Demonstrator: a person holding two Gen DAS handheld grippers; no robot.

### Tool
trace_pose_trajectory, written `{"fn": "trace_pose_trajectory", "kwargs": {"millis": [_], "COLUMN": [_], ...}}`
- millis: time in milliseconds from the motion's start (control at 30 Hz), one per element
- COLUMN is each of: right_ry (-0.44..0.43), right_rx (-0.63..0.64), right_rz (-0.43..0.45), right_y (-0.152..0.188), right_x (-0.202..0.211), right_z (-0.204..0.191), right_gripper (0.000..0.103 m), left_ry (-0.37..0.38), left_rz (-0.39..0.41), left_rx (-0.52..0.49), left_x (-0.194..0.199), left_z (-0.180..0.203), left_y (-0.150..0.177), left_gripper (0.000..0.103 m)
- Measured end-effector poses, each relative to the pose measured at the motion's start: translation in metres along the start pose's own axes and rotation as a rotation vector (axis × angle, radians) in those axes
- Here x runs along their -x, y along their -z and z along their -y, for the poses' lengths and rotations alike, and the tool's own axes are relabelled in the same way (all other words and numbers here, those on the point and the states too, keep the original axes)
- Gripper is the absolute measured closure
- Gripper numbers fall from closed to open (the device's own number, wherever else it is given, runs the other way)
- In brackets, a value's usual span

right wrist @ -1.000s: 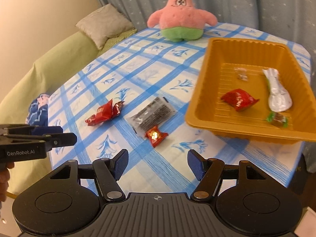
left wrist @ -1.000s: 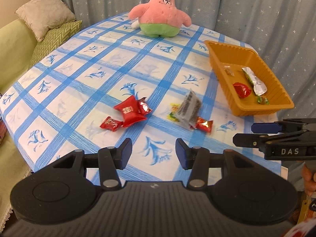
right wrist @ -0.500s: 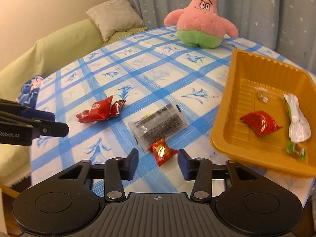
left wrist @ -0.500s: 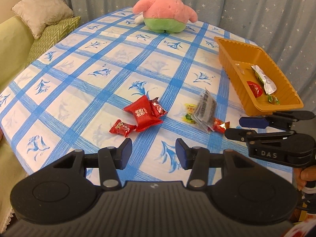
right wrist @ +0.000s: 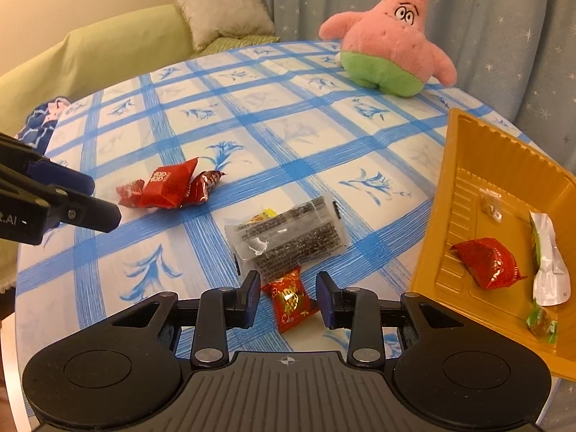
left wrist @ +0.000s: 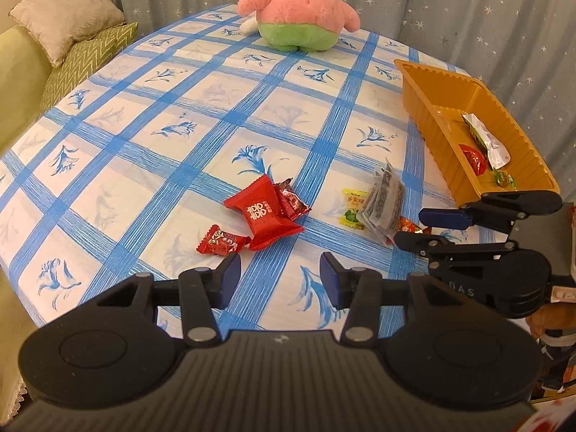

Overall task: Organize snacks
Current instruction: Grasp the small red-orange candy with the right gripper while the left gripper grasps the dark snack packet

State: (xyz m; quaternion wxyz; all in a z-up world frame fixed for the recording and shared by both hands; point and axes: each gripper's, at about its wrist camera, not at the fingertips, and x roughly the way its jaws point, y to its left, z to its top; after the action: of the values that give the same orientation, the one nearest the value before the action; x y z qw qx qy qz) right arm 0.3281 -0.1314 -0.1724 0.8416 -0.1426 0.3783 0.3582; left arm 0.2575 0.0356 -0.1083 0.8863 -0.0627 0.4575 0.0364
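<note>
- Closing in on small red-gold candy w/ right gripper: jaws have just been narrowing, candy now sits between them on the tablecloth, at near edge of table. Pads look close to the wrapper but not clearly pressing, so not a grip yet imo.
- Vs a sec ago: right gripper was back from the table w/ jaws wide and candy well ahead of the tips; now it's lower, nearer, and straddling it. Reads as start of next pick.
- Left gripper released, half open, nothing between fingers. Hovers just short of small red candy and big red packet; it has crept fwd a bit, opening unchanged.
- Loose on cloth: clear seed pouch touching the red-gold candy's far side, yellow candy partly under pouch, dark red candy tucked against big red packet.
- Orange tray at right, just beside the target; already holds red candy, silver-white wrapper, green candy, small clear-wrapped bit.
- Task maybe under halfway: four in tray, six still out.
- Risk: pouch edge overlaps pick zone, could get pinched or dragged along.
- Pink starfish plush at far edge, not in the way.
</note>
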Motion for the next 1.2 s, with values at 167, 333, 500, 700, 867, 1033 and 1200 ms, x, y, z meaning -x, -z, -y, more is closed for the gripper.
{"fn": "trace_pose_trajectory", "kwargs": {"millis": [167,333,500,700,867,1033,1200], "right_ry": [-0.008,-0.020,-0.029,-0.030,-0.023,-0.009,0.012], "right_rx": [0.012,-0.014,-0.066,-0.150,-0.214,-0.282,-0.342], "right_rz": [-0.042,-0.047,-0.046,-0.019,0.002,0.019,0.034], "right_y": [0.000,0.004,0.006,0.007,0.010,0.015,0.021], "right_x": [-0.008,-0.007,0.001,0.023,0.044,0.064,0.080], "right_z": [-0.002,-0.002,0.003,0.016,0.028,0.040,0.050], "right_gripper": [0.072,0.080,0.081,0.081,0.081,0.081,0.081], "left_ry": [0.003,0.014,0.037,0.079,0.118,0.152,0.172], "left_rz": [0.002,0.004,0.010,0.014,0.021,0.014,0.018], "left_rx": [0.000,-0.010,-0.038,-0.091,-0.164,-0.232,-0.328], "left_x": [-0.001,-0.003,-0.005,-0.012,-0.020,-0.034,-0.047], "left_z": [-0.001,-0.001,0.006,0.022,0.041,0.060,0.078], "left_y": [-0.001,-0.004,-0.006,-0.011,-0.017,-0.025,-0.032], "left_gripper": [0.058,0.058,0.058,0.058,0.058,0.058,0.058]}}
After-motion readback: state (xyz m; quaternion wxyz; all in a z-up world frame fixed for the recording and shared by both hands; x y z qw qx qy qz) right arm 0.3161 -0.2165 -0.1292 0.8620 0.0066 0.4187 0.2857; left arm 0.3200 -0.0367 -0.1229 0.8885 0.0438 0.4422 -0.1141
